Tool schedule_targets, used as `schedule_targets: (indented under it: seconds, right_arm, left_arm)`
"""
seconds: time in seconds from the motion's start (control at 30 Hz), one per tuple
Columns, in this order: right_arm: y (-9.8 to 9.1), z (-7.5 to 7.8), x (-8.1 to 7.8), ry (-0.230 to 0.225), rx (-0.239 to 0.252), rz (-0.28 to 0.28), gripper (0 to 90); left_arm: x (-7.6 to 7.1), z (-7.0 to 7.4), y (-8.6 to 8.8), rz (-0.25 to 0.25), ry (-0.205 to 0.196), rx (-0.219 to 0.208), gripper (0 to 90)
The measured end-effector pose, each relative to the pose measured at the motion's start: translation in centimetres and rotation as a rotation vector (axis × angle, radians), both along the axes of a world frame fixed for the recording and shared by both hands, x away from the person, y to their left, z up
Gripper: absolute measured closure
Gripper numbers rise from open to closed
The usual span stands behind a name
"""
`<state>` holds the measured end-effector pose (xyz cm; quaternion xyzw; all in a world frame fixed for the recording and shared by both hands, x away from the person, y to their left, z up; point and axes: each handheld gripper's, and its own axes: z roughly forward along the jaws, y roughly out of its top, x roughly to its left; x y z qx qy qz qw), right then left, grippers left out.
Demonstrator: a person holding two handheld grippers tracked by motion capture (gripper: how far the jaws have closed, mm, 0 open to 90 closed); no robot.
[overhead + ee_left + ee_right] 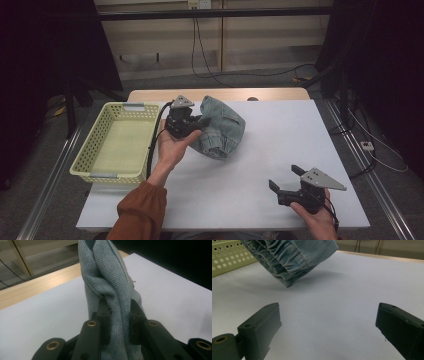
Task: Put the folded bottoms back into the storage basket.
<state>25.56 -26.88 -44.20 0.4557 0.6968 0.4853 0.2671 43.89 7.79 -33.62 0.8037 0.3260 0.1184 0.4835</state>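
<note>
A light-blue denim garment (221, 127) hangs lifted off the white table, bunched up, with its elastic waistband at the bottom. My left gripper (199, 124) is shut on a fold of it at the garment's left side. In the left gripper view the denim fold (110, 285) rises pinched between the two black jaws. In the right gripper view the garment (289, 257) hangs clear of the table at the upper left. My right gripper (285, 178) rests low near the table's front right, open, with nothing between its jaws.
A pale yellow perforated basket (98, 150) stands at the table's left edge, just left of the left hand; its wall (227, 255) shows in the right gripper view. A wooden strip (220, 93) runs along the table's far edge. Cables lie on the floor behind.
</note>
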Motion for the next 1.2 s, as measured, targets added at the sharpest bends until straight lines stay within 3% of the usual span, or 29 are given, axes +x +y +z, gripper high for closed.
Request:
schedule_targets:
  seconds: [0.3, 0.43, 0.83, 1.0, 1.2]
  right_arm:
    - [0.0, 0.0, 0.0, -0.001, 0.000, 0.000, 6.0]
    - [0.1, 0.0, 0.0, 0.001, 0.000, -0.003, 6.0]
    - [0.0, 0.0, 0.0, -0.002, 0.000, -0.002, 5.9]
    - [0.1, 0.0, 0.0, 0.002, 0.002, -0.005, 5.9]
    - [0.1, 0.0, 0.1, -0.001, -0.001, -0.004, 5.9]
  left_arm:
    - [-0.8, 1.3, 0.8, -0.017, -0.030, 0.010, 76.1]
    - [-1.4, 2.0, 1.0, -0.011, -0.064, 0.038, 76.3]
    - [-2.0, 3.8, 2.7, 0.015, -0.093, 0.033, 76.3]
    - [-2.4, 4.6, 3.6, 0.027, -0.108, 0.009, 76.3]
    - [-3.0, 5.4, 4.1, 0.051, -0.130, 0.022, 76.4]
